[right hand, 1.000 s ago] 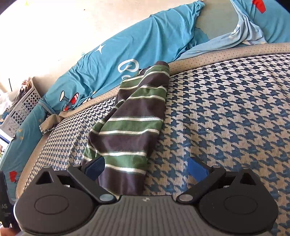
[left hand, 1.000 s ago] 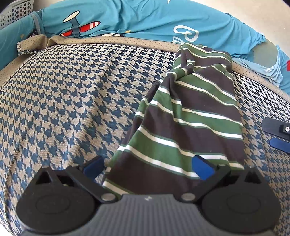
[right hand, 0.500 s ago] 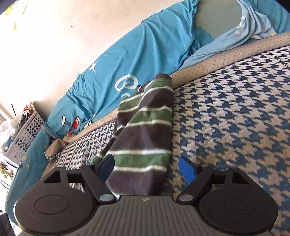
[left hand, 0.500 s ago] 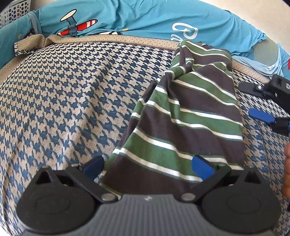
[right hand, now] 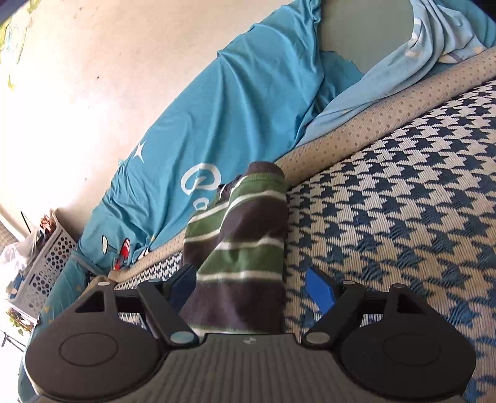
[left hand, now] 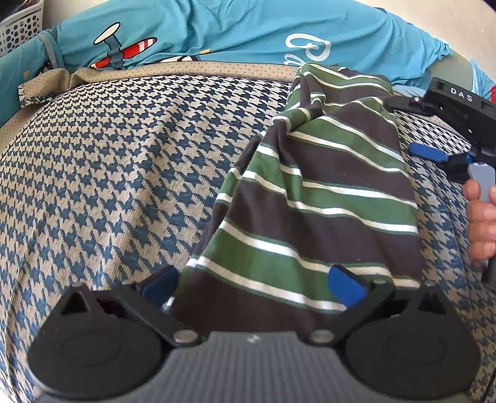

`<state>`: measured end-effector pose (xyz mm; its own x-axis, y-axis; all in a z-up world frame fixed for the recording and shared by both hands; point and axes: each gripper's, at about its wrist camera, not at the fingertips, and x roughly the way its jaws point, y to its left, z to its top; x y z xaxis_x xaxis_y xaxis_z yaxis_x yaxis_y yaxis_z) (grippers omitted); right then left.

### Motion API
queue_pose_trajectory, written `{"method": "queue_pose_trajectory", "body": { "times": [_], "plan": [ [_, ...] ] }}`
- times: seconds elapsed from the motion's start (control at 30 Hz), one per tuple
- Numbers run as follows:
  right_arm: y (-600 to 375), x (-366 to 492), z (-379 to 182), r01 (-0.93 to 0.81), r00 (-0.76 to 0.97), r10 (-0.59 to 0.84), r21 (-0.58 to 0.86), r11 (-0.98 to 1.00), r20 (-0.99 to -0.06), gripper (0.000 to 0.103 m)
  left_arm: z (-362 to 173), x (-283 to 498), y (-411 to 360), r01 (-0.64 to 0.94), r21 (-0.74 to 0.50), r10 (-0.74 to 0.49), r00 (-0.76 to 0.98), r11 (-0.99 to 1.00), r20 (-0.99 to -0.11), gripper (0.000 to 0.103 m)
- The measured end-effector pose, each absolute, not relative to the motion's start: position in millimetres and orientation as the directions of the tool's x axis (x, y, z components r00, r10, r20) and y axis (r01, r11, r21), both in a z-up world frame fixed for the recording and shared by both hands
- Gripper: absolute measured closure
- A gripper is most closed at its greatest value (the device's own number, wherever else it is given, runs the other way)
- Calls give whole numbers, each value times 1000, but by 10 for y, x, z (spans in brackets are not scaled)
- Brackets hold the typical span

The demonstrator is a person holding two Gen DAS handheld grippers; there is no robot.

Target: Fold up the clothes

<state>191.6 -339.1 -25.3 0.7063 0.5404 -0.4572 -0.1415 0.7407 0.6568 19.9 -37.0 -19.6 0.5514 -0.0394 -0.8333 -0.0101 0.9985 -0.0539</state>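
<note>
Two open grippers sit at the near end of one garment. From the left wrist camera, the left gripper [left hand: 254,283] has its blue fingertips [left hand: 345,286] spread wide, one at each side of the near hem of the green, dark brown and white striped knit garment [left hand: 316,198]. No pad presses the cloth. The garment lies as a long band on the blue and beige houndstooth woven bed cover [left hand: 108,173], running from 6 o'clock up to 1 o'clock, where its far end reaches the dotted beige border. Its left edge is bunched and twisted around 12 o'clock. At 3 o'clock the right gripper [left hand: 434,145] shows, held by a hand [left hand: 480,217], just beside the right edge of the garment. Behind, at 11 o'clock, lies a turquoise printed sheet [left hand: 217,28].

From the right wrist camera, the right gripper [right hand: 251,288] is also spread, and the garment's near end sits between the fingers, closer to the left one. A white perforated plastic laundry basket [right hand: 46,263] stands at 9 o'clock by the wall.

My judgement: if the pads close now, they can catch only the top layer, or catch the bed cover together with it. The twisted left edge can also stay inside the fold, because nobody smoothed it, and the fold becomes uneven.
</note>
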Motion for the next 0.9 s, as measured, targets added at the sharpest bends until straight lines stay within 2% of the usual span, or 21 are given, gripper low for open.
{"method": "queue_pose_trajectory", "body": {
  "times": [0.37,0.77,0.8,0.83,0.9],
  "plan": [
    [-3215,2206,-267,-218,716,544,600,770,-437,24,-206,234,-441,0,-29,-24,555,1000,-832,0],
    [-3046,2440,-363,-322,712,572,535,782,-408,29,-218,243,-461,14,-17,-22,562,1000,-827,0],
    [-3038,2453,-372,-317,716,565,529,787,-410,35,-222,247,-467,15,-15,-21,563,1000,-826,0],
    [-3040,2466,-384,-307,721,556,528,792,-414,48,-227,249,-474,17,-12,-20,565,1000,-825,0],
    [-3071,2498,-411,-276,727,541,542,794,-422,65,-235,256,-494,17,-6,-15,570,1000,-822,0]
  ]
}}
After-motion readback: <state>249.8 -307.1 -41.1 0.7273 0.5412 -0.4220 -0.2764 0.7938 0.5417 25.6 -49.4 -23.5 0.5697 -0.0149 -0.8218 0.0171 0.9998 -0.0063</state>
